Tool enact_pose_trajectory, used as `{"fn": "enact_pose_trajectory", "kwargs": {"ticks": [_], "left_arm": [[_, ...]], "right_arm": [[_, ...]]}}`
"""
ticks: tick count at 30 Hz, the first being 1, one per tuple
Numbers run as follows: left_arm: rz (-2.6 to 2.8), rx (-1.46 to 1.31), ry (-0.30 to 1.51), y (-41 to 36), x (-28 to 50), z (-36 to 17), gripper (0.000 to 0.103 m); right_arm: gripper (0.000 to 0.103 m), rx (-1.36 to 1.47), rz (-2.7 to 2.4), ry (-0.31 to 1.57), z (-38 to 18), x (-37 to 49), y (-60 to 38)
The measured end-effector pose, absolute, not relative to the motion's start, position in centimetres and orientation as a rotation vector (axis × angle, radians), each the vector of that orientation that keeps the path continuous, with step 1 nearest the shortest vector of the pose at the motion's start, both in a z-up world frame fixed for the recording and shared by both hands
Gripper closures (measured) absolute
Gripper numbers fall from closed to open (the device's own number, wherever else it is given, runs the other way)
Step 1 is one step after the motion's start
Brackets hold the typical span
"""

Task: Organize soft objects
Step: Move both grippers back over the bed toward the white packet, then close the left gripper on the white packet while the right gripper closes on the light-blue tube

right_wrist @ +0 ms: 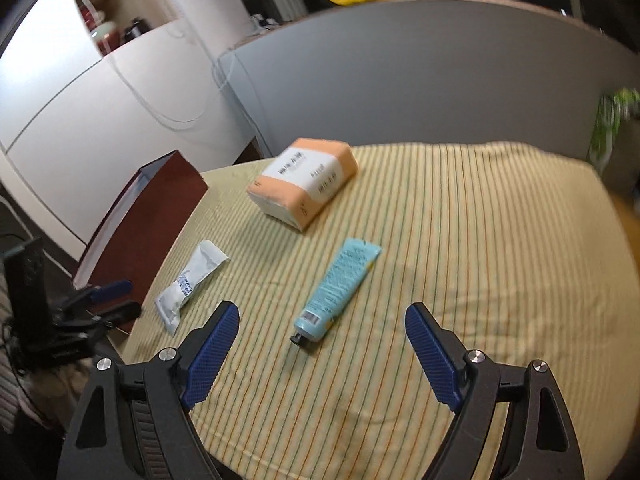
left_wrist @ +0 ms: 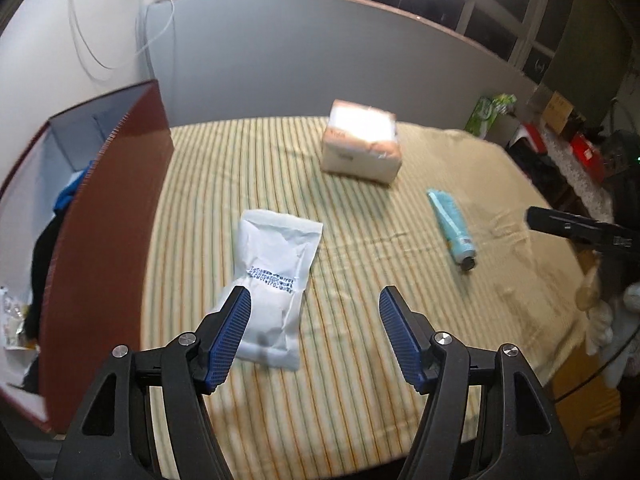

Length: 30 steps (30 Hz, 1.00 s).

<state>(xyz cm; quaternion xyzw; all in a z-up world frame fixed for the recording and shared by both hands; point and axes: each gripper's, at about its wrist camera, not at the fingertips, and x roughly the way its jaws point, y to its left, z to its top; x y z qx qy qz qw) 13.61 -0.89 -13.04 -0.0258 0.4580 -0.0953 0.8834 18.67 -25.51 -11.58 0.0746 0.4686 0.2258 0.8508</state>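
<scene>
A white soft pouch point(left_wrist: 272, 280) lies on the striped cloth, just ahead of my open, empty left gripper point(left_wrist: 314, 304); its left finger overlaps the pouch's near edge in view. The pouch also shows in the right wrist view point(right_wrist: 188, 284). A light blue tube point(left_wrist: 450, 226) lies to the right; in the right wrist view the tube point(right_wrist: 336, 288) lies just ahead of my open, empty right gripper point(right_wrist: 322, 322). An orange and white tissue pack point(left_wrist: 362, 144) sits at the back, also in the right wrist view point(right_wrist: 304, 180).
A dark red box point(left_wrist: 108, 216) with a white inside stands at the table's left edge and holds dark and blue items. A grey partition point(left_wrist: 320, 60) rises behind the table. Cluttered shelves stand off to the right. The left gripper shows at the left of the right wrist view point(right_wrist: 108, 300).
</scene>
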Motion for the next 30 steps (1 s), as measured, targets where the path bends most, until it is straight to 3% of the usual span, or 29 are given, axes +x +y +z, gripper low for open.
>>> {"fn": "enact_pose_trajectory", "kwargs": {"ticks": [10,13,30], "left_arm": [[-0.101,-0.037,1.021,-0.6,15.8,-16.4,0.036],[-0.082,-0.024,1.034,-0.4,16.1,-17.0,0.029],[-0.061,-0.049,1.026,0.2,17.1,-18.0,0.029]], "right_arm": [[0.021,0.203,0.482,1.060,-13.7,20.0,-25.2],[0.021,0.217,0.489,1.075,-14.1,20.6,-25.0],[0.021,0.112,0.427,1.187,-16.5,23.7,-21.3]]}}
